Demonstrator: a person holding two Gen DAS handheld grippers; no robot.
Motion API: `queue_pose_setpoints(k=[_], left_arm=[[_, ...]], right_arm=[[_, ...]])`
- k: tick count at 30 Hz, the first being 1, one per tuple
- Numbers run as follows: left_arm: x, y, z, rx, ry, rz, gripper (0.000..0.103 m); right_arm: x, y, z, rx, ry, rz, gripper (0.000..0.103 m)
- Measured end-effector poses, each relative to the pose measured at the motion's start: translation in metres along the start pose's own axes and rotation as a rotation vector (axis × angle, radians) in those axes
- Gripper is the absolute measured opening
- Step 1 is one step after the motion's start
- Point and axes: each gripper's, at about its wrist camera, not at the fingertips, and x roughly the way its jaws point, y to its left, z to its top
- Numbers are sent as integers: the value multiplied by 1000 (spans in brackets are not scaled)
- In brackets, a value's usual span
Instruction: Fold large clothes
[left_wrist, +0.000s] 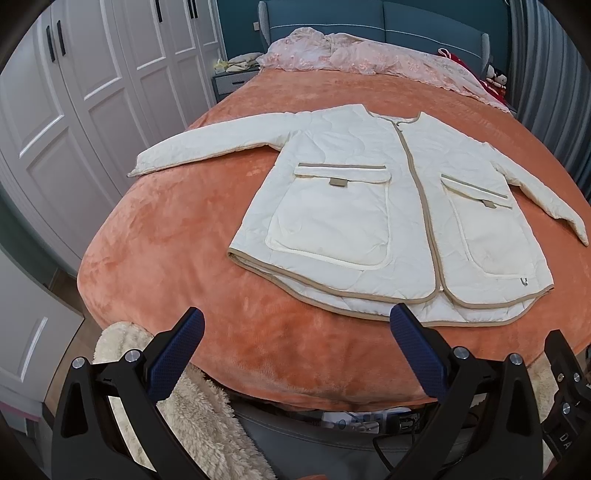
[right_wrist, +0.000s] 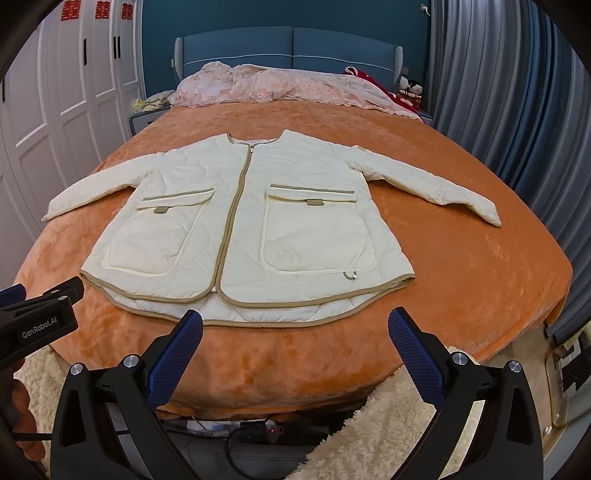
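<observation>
Item: cream quilted jacket (right_wrist: 240, 221) with tan binding, zipped shut, two large patch pockets.
Location: laid face-up and flat on the orange blanket (right_wrist: 461, 288) of the bed, collar toward the headboard, hem toward me near the foot edge.
Sleeves: both spread outward; left sleeve (left_wrist: 207, 142) reaches toward the wardrobe side, right sleeve (right_wrist: 436, 188) toward the curtain side.
My left claw (left_wrist: 297, 330): wide open, nothing held, hovering over the foot of the bed just short of the hem.
My right claw (right_wrist: 295, 328): wide open, nothing held, likewise hovering just short of the hem, centred on the jacket.
Other stock: pink bedding (right_wrist: 280, 86) heaped at the headboard, well apart from the jacket; fleecy cream throw (right_wrist: 373, 435) below the foot of the bed.
Step in hand: as I judge it, the start — garment spread, no fold made yet, neither claw touching cloth.
Next move calls for: probably a sleeve each, pinched near the cuff and carried inward across the chest. The padding looks thick, so I expect a deep bite is needed to keep hold.
Risk: the plush blanket may get pinched with the fabric.
</observation>
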Motion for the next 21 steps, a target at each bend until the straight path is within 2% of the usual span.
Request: queue_pose_setpoints(k=[21], left_arm=[[3,0,1,2,7,2,98]], right_arm=[[3,0,3,-2,-4,-3,98]])
